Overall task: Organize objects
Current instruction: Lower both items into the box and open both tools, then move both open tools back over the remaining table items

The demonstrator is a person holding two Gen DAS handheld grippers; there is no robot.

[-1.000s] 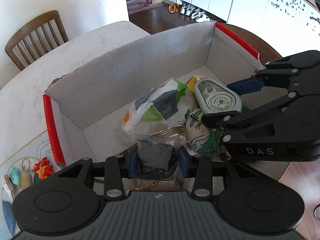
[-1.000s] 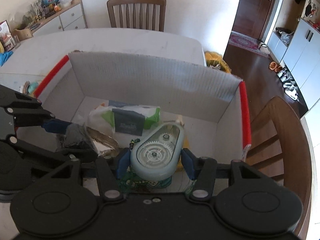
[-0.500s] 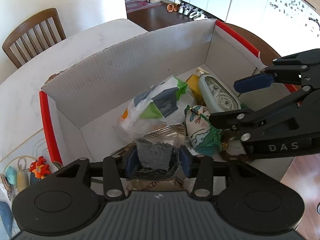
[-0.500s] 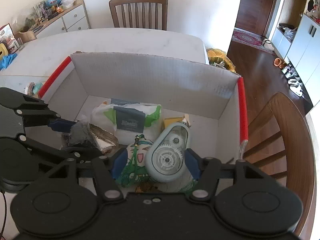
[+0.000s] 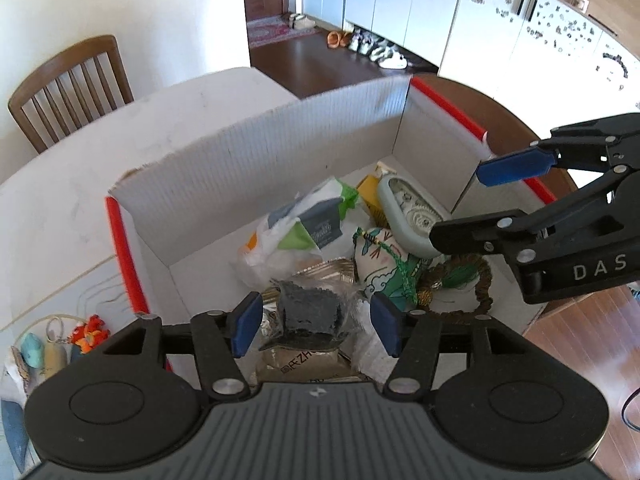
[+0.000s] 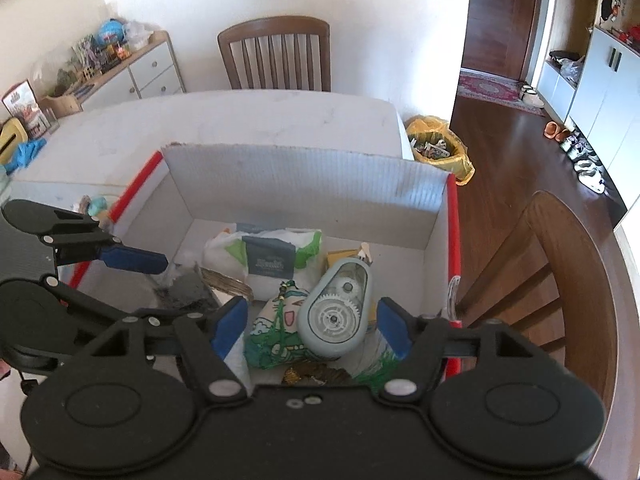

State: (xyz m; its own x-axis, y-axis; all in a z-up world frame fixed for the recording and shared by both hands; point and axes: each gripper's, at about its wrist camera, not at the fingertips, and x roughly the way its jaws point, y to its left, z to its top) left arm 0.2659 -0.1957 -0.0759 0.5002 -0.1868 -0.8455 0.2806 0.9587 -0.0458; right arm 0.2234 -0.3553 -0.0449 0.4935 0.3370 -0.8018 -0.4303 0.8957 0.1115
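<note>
A white cardboard box (image 5: 280,152) (image 6: 312,184) with red edges holds several things. My left gripper (image 5: 316,326) hangs over its near corner, jaws opening, and a bagged dark grey pad (image 5: 310,312) lies between them with the pads clear of it. My right gripper (image 6: 308,326) is over the box too, jaws opening. Below them a pale blue-grey geared dispenser (image 6: 338,312) (image 5: 408,216) rests free on a green-printed pouch (image 6: 276,332). A white and green tissue pack (image 5: 304,232) (image 6: 264,256) lies further in.
The box stands on a white table (image 5: 80,184) (image 6: 248,120). Small toys and key rings (image 5: 60,344) lie on the table left of the box. Wooden chairs (image 6: 276,52) (image 5: 68,84) (image 6: 560,280) stand around. A yellow bag (image 6: 436,144) sits on the floor.
Both grippers have opened and risen a little. The left let go of the bagged grey pad, the right let go of the geared dispenser, and both things now lie in the box.
</note>
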